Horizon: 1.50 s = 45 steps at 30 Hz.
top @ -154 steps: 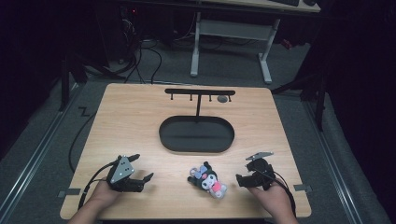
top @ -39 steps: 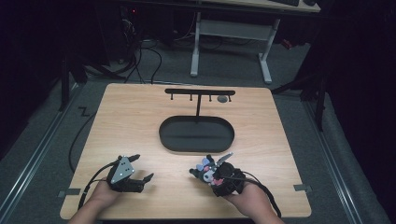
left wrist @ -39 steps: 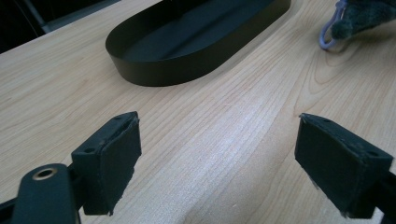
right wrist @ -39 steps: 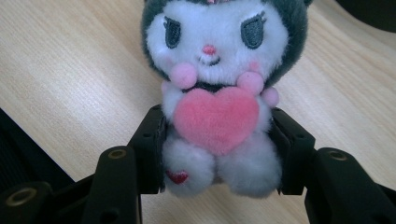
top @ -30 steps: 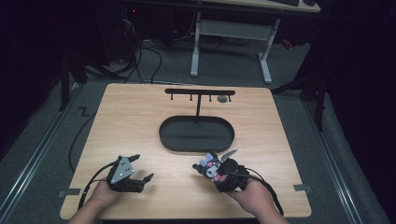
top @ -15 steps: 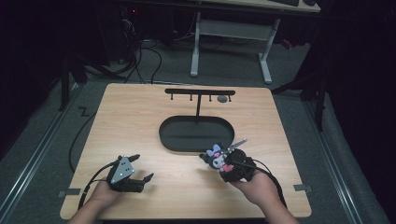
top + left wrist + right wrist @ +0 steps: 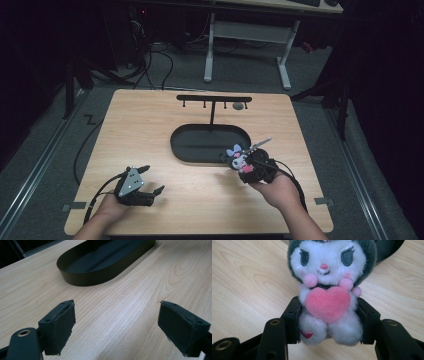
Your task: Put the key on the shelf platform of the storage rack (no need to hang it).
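- Plush and soft, the small grey-and-white stuffed doll with a pink felt heart [image 7: 327, 302] was pinched at its lower body between the pads of the right gripper [image 7: 328, 323]; the jaws pressed on both flanks, presumably so that the face and heart stayed upright and clear of the pads.
- In the high view the same doll [image 7: 237, 159] was carried above the pale wooden tabletop [image 7: 150, 135], just beside the near right end of the oval black tray [image 7: 210, 143], with the right gripper [image 7: 250, 167] beneath and behind it. Judged from this pose, the doll was in transit toward the tray or the stand behind it.
- A black T-shaped hanger stand with short pegs [image 7: 213, 100] rose from the far side of the tray; a thin metal chain or clasp [image 7: 257, 146] projecting from the doll's head suggested that it was meant to hang from a peg.
- The left gripper [image 7: 150, 187] rested low over the table near the front left, well apart from the doll. Its jaws stood spread wide with nothing between the pads [image 7: 60, 325], bare wood showing in the gap, a waiting posture that kept it out of the carrying hand's path.
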### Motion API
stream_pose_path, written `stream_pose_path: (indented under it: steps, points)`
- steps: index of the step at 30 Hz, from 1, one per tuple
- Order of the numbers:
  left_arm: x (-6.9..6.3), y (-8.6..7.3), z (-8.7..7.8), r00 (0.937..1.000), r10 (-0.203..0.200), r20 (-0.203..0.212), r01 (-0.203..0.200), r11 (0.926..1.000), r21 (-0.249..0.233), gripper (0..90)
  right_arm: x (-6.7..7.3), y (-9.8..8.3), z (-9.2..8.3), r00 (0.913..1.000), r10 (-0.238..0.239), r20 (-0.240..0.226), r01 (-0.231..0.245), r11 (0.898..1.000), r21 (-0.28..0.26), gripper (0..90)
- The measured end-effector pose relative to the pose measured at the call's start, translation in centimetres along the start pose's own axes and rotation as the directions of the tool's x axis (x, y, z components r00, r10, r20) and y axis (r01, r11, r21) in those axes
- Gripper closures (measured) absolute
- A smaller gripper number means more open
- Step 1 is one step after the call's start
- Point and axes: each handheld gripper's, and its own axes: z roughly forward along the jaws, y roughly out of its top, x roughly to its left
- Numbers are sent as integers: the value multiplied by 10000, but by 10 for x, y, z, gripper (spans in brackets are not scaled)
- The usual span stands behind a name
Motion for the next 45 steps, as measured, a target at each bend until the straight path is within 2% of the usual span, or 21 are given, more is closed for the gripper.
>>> stream_pose_path:
  steps: [4,14,33,45]
  points:
    - [0,0,0,10000,20,3,-20,10000,12,154,-6,6,0,9997,228,35,-227,9997,-82,477]
    - [0,0,0,10000,13,4,-13,10000,11,154,-14,20,8,9993,354,106,-352,9993,-155,477]
    - [0,0,-1,10000,-14,4,14,10000,-8,154,-29,59,41,9960,880,168,-877,9959,-205,477]
    - [2,0,0,9998,-184,-33,184,9998,-2,154,-33,79,47,9941,1078,152,-1074,9940,-229,477]
